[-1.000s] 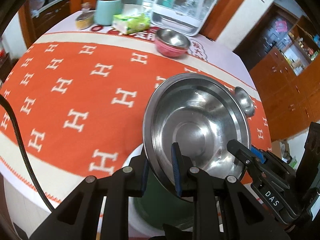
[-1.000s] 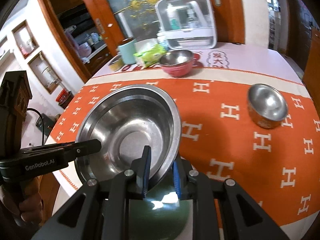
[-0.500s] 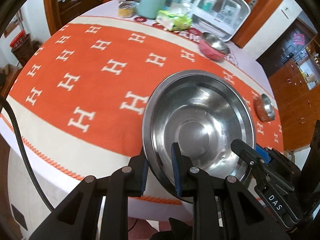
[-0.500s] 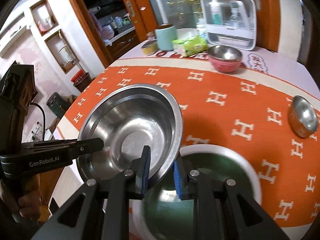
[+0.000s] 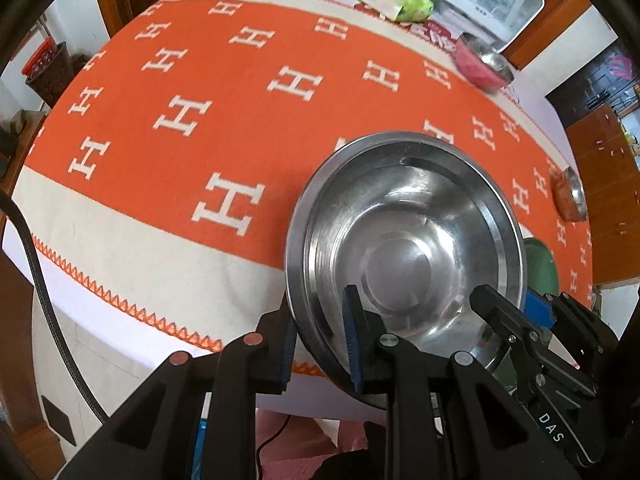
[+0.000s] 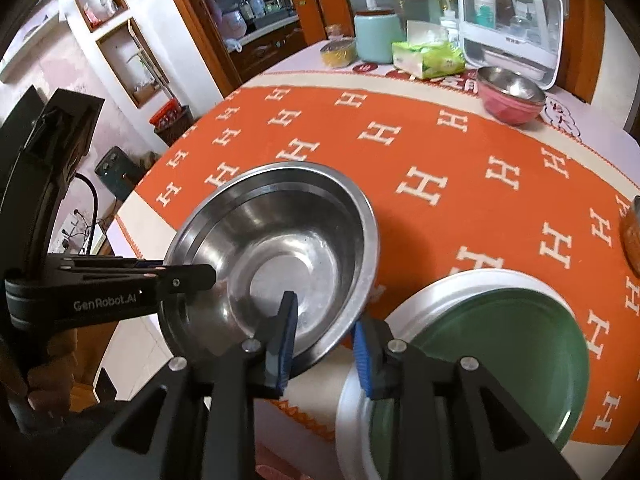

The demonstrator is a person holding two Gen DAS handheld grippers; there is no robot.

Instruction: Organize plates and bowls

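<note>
both point steeply down; left gripper clamps tight, right gripper jaws have just been opening, pads apart.

Both tools are matte black plastic, built alike. The left gripper has two angular black fingers that widen toward the camera into triangular cut-out frames, each carrying round silver screw heads and thin blue pads on the inner faces. A black cable curves along its left side. Seen from the right wrist view, its body bears white "GenRobot.AI" lettering and rises into a boxy black housing. The right gripper shows the same black fingers, silver screws and ribbed blue pads; from the left wrist view its side carries white "DAS" lettering and a blue insert.
</note>
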